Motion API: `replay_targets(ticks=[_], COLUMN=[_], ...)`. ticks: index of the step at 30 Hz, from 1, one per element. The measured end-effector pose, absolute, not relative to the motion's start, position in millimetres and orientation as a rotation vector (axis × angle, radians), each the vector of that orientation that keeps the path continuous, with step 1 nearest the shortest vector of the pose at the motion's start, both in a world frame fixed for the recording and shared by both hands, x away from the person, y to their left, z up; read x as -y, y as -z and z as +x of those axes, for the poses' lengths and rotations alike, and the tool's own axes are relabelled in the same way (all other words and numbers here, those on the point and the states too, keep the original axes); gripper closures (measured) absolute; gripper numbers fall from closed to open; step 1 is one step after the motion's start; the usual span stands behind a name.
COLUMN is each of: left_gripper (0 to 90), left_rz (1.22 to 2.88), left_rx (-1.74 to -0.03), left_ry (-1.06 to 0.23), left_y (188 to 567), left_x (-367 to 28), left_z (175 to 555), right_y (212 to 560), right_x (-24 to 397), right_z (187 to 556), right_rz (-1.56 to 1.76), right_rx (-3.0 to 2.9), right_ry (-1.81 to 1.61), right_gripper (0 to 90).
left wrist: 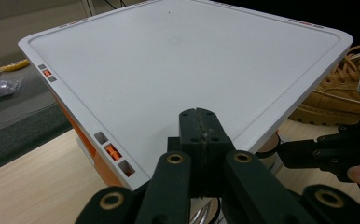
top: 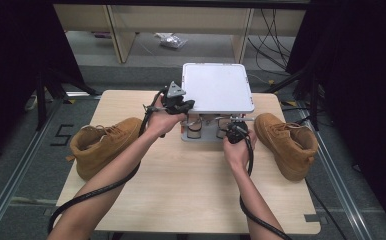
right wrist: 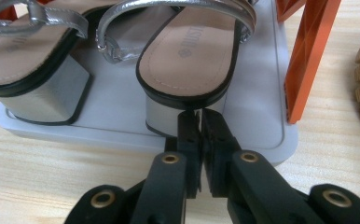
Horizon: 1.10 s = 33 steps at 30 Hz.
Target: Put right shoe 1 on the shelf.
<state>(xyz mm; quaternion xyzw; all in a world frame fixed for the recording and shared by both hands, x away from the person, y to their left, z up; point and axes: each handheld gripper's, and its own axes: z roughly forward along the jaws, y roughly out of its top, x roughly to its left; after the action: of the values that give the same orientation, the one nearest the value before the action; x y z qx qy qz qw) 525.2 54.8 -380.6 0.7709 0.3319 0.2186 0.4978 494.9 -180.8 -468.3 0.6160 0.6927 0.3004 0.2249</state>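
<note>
A pale wooden table point(top: 181, 185) stands on a grey floor in a dark-curtained room. At its far edge sits a white two-level shoe rack point(top: 216, 87) holding two silver sandals point(right wrist: 187, 60) on the lower tray. Tan boots point(top: 103, 145) flank it. The left gripper point(left wrist: 197, 122), jaws shut empty, rests on the rack's top. The right gripper point(right wrist: 199, 122), jaws barely parted, meets a sandal's heel.
</note>
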Motion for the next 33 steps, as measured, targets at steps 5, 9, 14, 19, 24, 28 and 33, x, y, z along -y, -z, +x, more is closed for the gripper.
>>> replay_targets(ticks=[5,9,14,19,24,28,33], left_gripper=[90.0,90.0,90.0,90.0,90.0,90.0,89.9], left_rz=[1.868,1.866,1.867,1.867,1.868,1.868,1.867], left_rx=[-0.802,-0.803,-0.803,-0.804,-0.803,-0.802,-0.8], left_ry=[-0.53,-0.53,-0.53,-0.532,-0.533,-0.533,-0.537], left_y=[381,381,380,380,381,380,381], left_x=[-55,-55,-55,-54,-55,-55,-55], left_z=[525,525,525,525,525,525,525], right_y=[472,472,472,472,473,472,469], right_x=[183,183,186,190,188,188,192], right_z=[496,496,497,499,499,500,496], right_rz=[1.681,1.679,1.683,1.673,1.693,1.695,1.678], right_rx=[-1.921,-1.921,-1.914,-1.92,-1.899,-1.904,-1.938], right_ry=[-0.826,-0.824,-0.8,-0.811,-0.801,-0.794,-0.821], right_gripper=[86.8,86.4,86.1,86.1,86.2,84.1,76.2])
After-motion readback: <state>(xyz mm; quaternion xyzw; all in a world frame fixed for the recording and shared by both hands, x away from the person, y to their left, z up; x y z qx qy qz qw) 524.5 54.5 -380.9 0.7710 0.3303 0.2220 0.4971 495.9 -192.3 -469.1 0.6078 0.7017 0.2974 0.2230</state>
